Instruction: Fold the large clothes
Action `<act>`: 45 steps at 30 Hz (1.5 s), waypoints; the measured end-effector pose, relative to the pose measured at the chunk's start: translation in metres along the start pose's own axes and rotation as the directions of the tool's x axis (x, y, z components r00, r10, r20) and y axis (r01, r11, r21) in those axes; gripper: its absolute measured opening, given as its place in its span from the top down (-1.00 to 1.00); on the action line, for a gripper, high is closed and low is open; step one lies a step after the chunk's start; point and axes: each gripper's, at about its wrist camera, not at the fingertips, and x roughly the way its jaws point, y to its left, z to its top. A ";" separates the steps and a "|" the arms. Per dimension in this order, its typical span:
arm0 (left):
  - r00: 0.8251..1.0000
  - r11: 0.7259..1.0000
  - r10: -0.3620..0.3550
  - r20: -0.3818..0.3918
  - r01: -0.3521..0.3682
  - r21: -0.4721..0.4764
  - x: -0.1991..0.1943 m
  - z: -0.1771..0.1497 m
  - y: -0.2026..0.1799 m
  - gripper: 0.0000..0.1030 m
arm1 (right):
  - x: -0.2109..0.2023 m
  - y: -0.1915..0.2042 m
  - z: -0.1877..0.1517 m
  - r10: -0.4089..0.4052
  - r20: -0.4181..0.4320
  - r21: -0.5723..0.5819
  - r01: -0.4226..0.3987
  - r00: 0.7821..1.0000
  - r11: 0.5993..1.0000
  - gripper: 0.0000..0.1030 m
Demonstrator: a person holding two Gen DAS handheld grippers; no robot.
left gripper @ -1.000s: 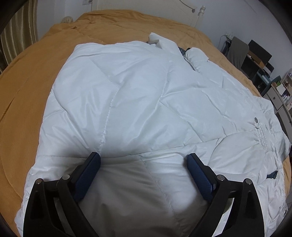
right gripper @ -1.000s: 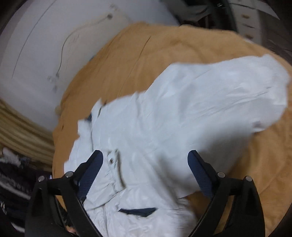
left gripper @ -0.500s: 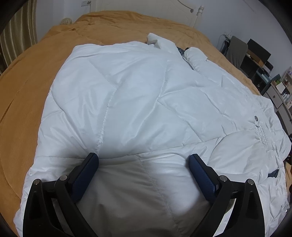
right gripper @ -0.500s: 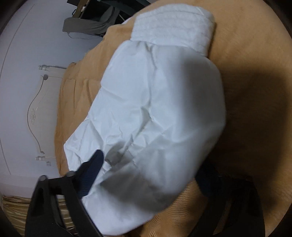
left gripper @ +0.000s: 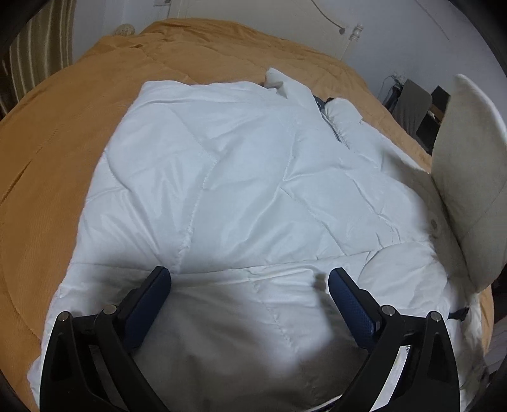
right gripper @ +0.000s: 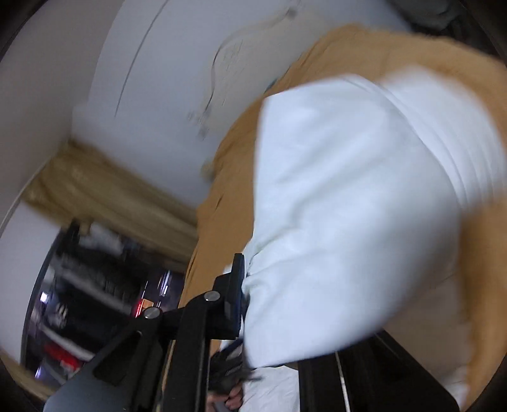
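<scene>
While the white quilted jacket lies spread over the orange bedspread, covering most of the middle of the bed, the left gripper hangs just above the jacket's near hem with its two blue-padded fingers set wide apart — nothing is between them, and they press on no cloth. The collar of the jacket points toward the head of the bed, where a white headboard stands against the wall, and a dark zipper runs down from the collar toward the right edge of the bed. At that right edge one sleeve is lifted off the bed and stands up in the air, its ribbed cuff at the top. In the right wrist view, which is much blurred, the right gripper is clenched on this sleeve: its jaws have just been closing, the white fabric is pinched between them, and only the left finger shows clearly, the other being hidden behind the cloth. The sleeve billows out in front of this camera over the orange bedspread. Beyond the far corner of the bed there is a beige curtain, and below it some dark shelves that I cannot make out.
</scene>
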 end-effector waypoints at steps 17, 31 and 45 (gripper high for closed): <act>0.907 0.856 -0.422 0.012 0.403 -0.325 -0.057 0.096 0.024 -0.95 | 0.195 -0.011 -0.088 -0.347 -0.282 -0.274 0.272 0.895 0.923 -0.19; 0.833 0.845 -0.435 -0.342 0.247 -0.475 0.067 0.077 0.023 0.78 | 0.097 0.006 -0.097 -0.322 -0.235 -0.265 0.258 0.917 0.929 -0.27; 0.874 0.815 -0.439 -0.208 0.289 -0.502 0.025 0.044 0.099 0.66 | 0.147 -0.001 -0.138 -0.669 -0.076 -0.465 0.567 0.740 0.680 -0.32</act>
